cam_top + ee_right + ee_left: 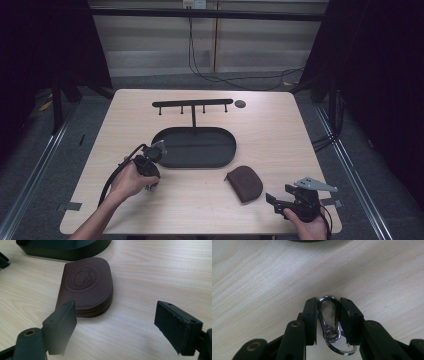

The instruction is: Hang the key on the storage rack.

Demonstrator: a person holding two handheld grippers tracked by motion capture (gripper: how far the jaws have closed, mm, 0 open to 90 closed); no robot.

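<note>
Looking across the table (280, 130), I see the black hook stand (194, 107) with its oval tray (220, 156) set mid-table. My right gripper (115, 326) hovers near the brown pouch (86, 286), fingers wide apart and empty, probably ready to take it. My left gripper (327, 317) pinches the silver key clip (329, 315) just above the wood beside the tray, likely bound for a hook.

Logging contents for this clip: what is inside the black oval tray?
The black oval tray looks empty apart from the stand post rising from its back edge. The left hand-held gripper covers its near-left rim, so that corner stays unseen.
</note>
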